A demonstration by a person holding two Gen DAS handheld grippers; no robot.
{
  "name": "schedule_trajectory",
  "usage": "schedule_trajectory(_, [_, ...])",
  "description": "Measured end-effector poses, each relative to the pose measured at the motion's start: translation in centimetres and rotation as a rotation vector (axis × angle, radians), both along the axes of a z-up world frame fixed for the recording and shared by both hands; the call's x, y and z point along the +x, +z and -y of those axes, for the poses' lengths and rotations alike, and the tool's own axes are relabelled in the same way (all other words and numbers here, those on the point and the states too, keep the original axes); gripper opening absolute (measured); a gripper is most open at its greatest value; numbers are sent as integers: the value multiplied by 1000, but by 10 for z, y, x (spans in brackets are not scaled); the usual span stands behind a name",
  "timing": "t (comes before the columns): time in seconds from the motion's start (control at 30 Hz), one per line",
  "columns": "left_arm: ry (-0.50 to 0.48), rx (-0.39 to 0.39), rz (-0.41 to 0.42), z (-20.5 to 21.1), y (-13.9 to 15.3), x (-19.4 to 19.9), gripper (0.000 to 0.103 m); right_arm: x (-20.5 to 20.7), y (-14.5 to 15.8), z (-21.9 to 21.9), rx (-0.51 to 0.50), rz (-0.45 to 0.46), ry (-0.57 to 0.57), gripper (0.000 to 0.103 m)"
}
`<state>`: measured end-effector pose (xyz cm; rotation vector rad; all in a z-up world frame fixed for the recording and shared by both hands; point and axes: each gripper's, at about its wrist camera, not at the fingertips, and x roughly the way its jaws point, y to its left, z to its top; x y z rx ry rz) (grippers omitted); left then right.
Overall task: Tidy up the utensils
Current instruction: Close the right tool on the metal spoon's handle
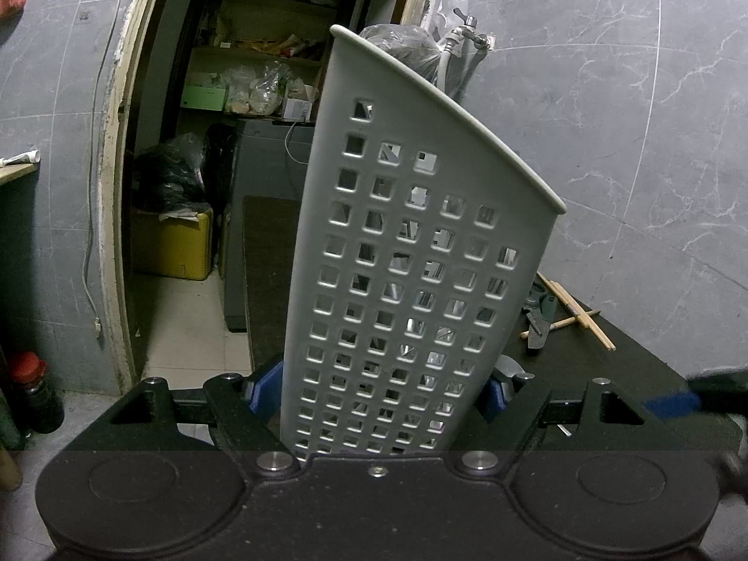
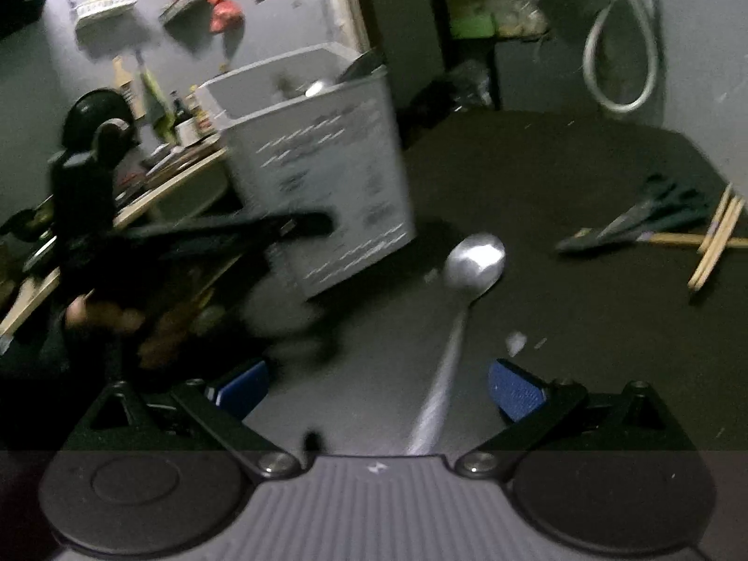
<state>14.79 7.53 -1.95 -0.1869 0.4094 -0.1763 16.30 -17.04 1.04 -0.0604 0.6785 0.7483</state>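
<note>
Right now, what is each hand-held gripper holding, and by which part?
The left hand-held gripper clamps the perforated utensil holder by its lower side walls. The right hand-held gripper is open; the spoon lies between its pads, ungripped.

The right gripper (image 2: 378,385) stands with jaws wide apart above the dark table (image 2: 584,374). A metal spoon (image 2: 470,276) extends between them, touching neither blue pad. The grey perforated basket (image 2: 322,177) stands beyond, at left.
</note>
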Motion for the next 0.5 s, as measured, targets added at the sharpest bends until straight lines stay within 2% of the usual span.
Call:
schedule_trajectory(0.07, [1, 2, 0, -1, 0, 0, 80, 18, 1, 0, -5, 12, -14, 101])
schedule_trajectory(0.27, [3, 7, -2, -2, 0, 0, 80, 75, -1, -11, -79, 9, 30, 88])
schedule_trajectory(0.5, [0, 6, -5, -2, 0, 2, 80, 113, -4, -21, -131, 0, 56, 71])
